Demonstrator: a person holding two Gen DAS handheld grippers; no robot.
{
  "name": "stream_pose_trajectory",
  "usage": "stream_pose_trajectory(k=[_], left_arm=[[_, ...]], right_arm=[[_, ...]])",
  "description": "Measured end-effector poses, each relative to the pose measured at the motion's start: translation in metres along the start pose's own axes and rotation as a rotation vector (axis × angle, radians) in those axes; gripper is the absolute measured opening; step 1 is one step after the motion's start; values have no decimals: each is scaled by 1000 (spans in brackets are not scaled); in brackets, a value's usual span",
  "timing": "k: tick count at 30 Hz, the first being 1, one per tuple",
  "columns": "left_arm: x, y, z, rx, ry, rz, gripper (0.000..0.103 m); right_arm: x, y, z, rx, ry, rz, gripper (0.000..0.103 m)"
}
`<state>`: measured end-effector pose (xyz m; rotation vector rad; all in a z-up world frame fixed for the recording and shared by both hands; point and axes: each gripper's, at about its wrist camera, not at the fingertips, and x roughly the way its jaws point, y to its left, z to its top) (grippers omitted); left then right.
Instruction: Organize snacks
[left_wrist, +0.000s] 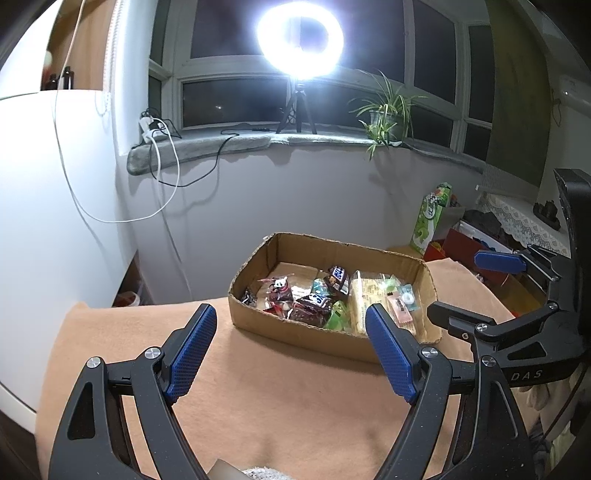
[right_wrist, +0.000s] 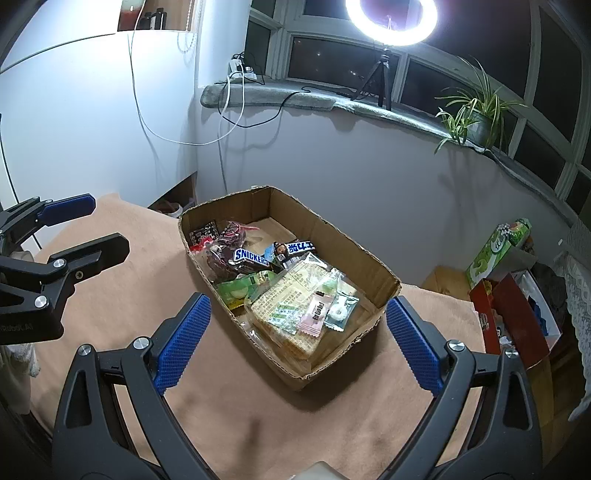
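Observation:
A shallow cardboard box (left_wrist: 332, 341) (right_wrist: 354, 254) sits on a tan cloth-covered table (left_wrist: 258, 387) (right_wrist: 129, 295). It holds several snacks: a Snickers bar (right_wrist: 251, 257) (left_wrist: 317, 301), a second dark bar (right_wrist: 295, 249), red-wrapped sweets (right_wrist: 231, 236), a green pack (right_wrist: 243, 288), a wafer pack (right_wrist: 291, 314) and a pink sachet (right_wrist: 314, 314). My left gripper (left_wrist: 291, 349) is open and empty, just in front of the box. My right gripper (right_wrist: 299, 343) is open and empty, its fingers either side of the box's near end.
A ring light on a tripod (left_wrist: 299, 40) and a potted plant (left_wrist: 384, 114) stand on the windowsill. A green carton (left_wrist: 430, 218) and red boxes (right_wrist: 513, 317) sit off the table's right side. White wall and cables are at left.

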<state>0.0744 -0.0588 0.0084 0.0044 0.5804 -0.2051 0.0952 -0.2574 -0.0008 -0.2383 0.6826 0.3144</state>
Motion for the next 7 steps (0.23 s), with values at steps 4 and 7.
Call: stream_pose_trajectory(k=[4,7], left_arm=[[0,-1,-1,8,-3,3,83],[1,-2,-1,15,-7,0,83]], right_arm=[[4,-4,-3,1,8,3,98],[6,-6,-6,2,18,0,98]])
